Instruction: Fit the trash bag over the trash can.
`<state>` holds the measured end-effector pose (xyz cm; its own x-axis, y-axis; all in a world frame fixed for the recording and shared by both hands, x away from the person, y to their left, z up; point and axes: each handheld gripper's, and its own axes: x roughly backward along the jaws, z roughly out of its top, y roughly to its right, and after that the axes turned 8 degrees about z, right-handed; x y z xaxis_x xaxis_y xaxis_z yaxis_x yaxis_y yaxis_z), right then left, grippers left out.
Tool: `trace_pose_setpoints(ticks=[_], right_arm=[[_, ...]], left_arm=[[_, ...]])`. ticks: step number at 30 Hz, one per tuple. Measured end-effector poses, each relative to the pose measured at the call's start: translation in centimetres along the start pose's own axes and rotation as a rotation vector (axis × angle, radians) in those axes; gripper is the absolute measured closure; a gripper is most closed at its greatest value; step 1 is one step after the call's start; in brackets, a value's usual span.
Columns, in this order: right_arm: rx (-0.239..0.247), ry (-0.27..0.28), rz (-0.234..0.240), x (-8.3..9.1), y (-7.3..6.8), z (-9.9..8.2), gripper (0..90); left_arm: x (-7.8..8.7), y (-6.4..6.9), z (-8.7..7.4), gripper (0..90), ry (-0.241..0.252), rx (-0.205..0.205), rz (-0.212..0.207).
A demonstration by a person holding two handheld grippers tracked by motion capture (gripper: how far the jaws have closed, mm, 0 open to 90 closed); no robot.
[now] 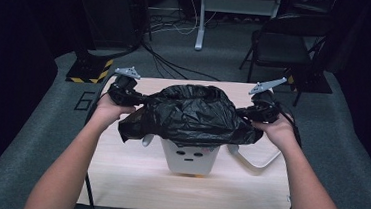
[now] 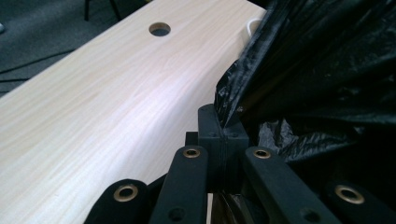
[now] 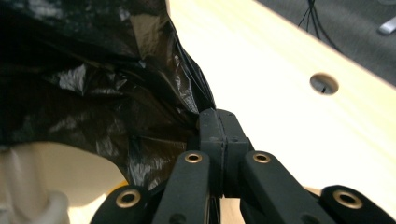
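A black plastic bag is being stretched over the top of a small white bin that stands near the middle of the pale wooden table, and it is held from both sides. The left gripper is closed tight on the bag's edge at the left of the bin; in the left gripper view the film is seen pinched between the meeting jaws. The right gripper is clamped in the same way on the opposite edge, the crumpled film being drawn into its jaws. The bag is judged to be very light, thin and limp — it creases, sags and keeps no shape of its own. Its glossy surface is likely slippery, and it could probably be torn if stretched hard against the bin's rim. It is best gripped at the mouth, on a gathered fold at two opposite points, as it is held now. The bin looks light too, so it may be tipped or dragged by an uneven pull.
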<state>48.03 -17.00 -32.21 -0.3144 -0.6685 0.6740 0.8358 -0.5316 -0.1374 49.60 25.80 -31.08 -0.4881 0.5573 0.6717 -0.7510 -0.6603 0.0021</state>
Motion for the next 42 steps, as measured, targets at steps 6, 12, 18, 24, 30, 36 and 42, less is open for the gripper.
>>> trace_pose_setpoints(ticks=[6, 12, 18, 24, 30, 36, 42], right_arm=[[-0.025, -0.036, 0.02, -0.7, 0.3, -1.9, 90.0], [-0.026, -0.024, 0.042, -1.0, -0.1, -2.8, 89.7], [-0.039, 0.1, 0.038, 1.3, -0.4, -2.7, 62.8], [-0.036, 0.173, -0.001, 3.9, -1.0, -2.6, 55.7], [0.014, 0.237, 0.014, 6.4, -2.8, -2.2, 55.2], [0.085, 0.268, 0.075, 8.2, -5.7, -1.5, 52.4], [0.144, 0.283, 0.168, 8.8, -8.1, -0.9, 47.7]], left_arm=[[0.1, -0.2, -1.5, 89.1, -0.021, 0.017, -0.018], [0.1, 0.3, -2.5, 89.0, -0.026, 0.017, -0.027], [2.4, 0.4, -2.7, 67.0, 0.06, 0.045, 0.002], [5.6, 1.0, -2.6, 52.0, 0.155, 0.035, 0.009], [7.7, 2.8, -2.6, 45.7, 0.167, -0.03, -0.028], [9.3, 4.8, -2.5, 43.6, 0.183, -0.076, -0.076], [10.3, 6.1, -2.1, 41.6, 0.197, -0.083, -0.112]])
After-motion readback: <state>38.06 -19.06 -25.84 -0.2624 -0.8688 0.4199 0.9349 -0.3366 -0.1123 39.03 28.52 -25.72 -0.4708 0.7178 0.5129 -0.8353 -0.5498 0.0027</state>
